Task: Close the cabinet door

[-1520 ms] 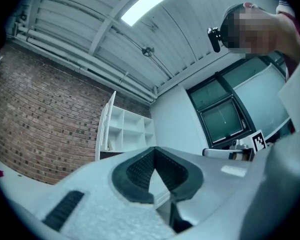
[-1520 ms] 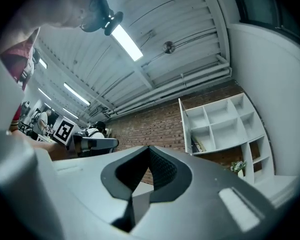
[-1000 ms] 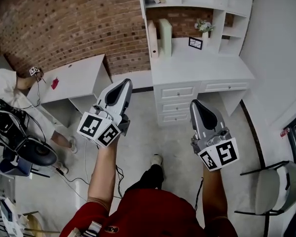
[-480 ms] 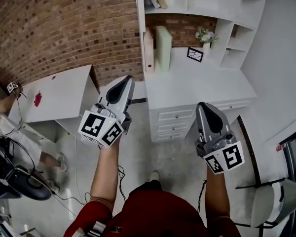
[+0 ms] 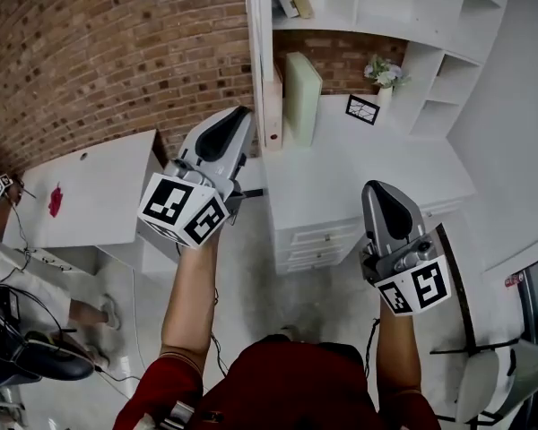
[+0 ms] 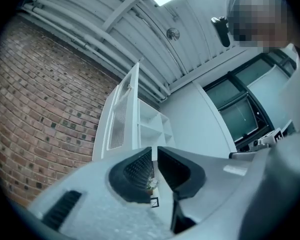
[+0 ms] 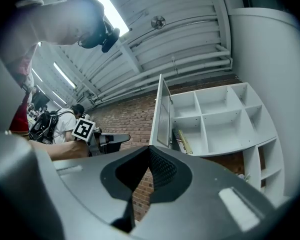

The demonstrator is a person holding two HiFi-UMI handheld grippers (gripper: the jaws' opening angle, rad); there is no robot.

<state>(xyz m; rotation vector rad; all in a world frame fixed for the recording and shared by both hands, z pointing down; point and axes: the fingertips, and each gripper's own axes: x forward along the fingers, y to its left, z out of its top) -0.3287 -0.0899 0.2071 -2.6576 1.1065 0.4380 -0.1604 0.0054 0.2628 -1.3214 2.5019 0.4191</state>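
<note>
At the far left a seated person [image 5: 9,267] is beside one low white desk [image 5: 99,186] that carries a single red item [image 5: 55,200], with the brick wall [image 5: 117,43] behind. Next comes the left gripper [image 5: 242,112], one of two. Its jaws are opening, a slim gap shows between them in the left gripper view [image 6: 154,151], and nothing sits in it. Its tip points up towards the one cabinet door [image 5: 257,43], which stands swung out, edge-on, from the left side of the white shelf unit [image 5: 412,25]. Just right of the door, two folders stand upright on the worktop, one beige [image 5: 273,106] and one pale green [image 5: 301,97]. Further right are one marker card [image 5: 362,108] and one flower pot [image 5: 386,74]. The right gripper [image 5: 374,186] hangs over the drawers [image 5: 318,240], jaws pressed together and empty. One chair [image 5: 493,374] stands at the lower right.
</note>
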